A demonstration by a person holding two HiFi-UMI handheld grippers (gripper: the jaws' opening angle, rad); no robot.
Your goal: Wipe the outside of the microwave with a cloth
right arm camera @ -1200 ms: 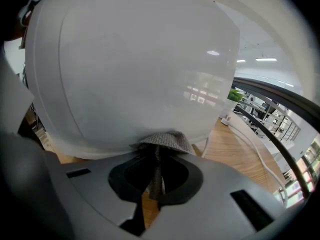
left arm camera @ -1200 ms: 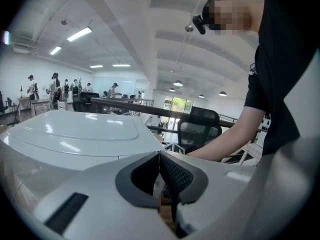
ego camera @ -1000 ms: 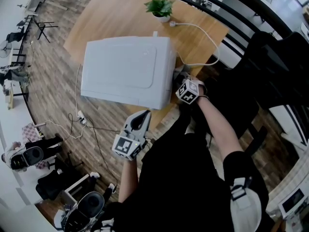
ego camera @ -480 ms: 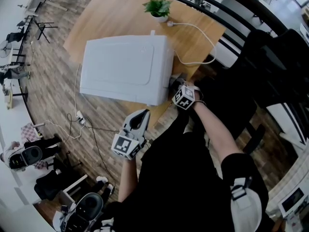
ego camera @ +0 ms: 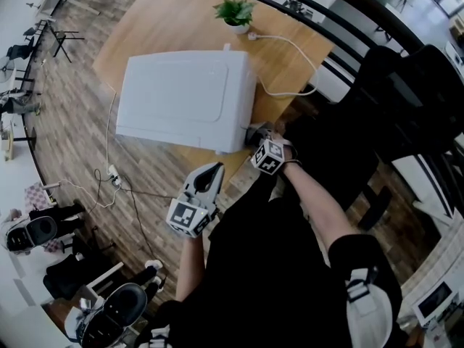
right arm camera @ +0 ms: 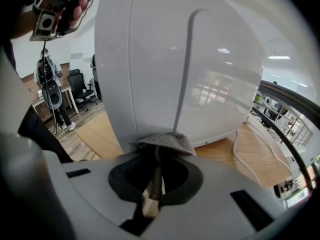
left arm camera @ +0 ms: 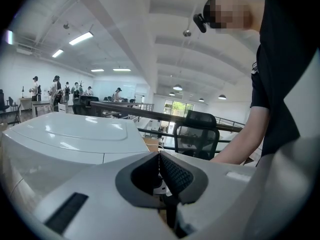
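The white microwave point(ego camera: 185, 100) stands on a wooden table point(ego camera: 167, 20). My right gripper point(ego camera: 255, 135) is at its near right corner, shut on a grey cloth point(right arm camera: 170, 142) that presses against the microwave's white side wall point(right arm camera: 200, 64) low down. My left gripper point(ego camera: 210, 176) hangs off the table's near edge, below the microwave, shut with nothing between its jaws; its own view looks over the microwave's top point(left arm camera: 70, 134).
A potted plant point(ego camera: 236, 11) and a white power cable point(ego camera: 290, 64) lie at the table's far right. A black office chair point(ego camera: 406, 100) stands to the right. Cables and a power strip point(ego camera: 110, 174) lie on the wood floor at the left.
My right gripper with the cloth has slid along the microwave's side toward its near corner. The left gripper has hardly moved.
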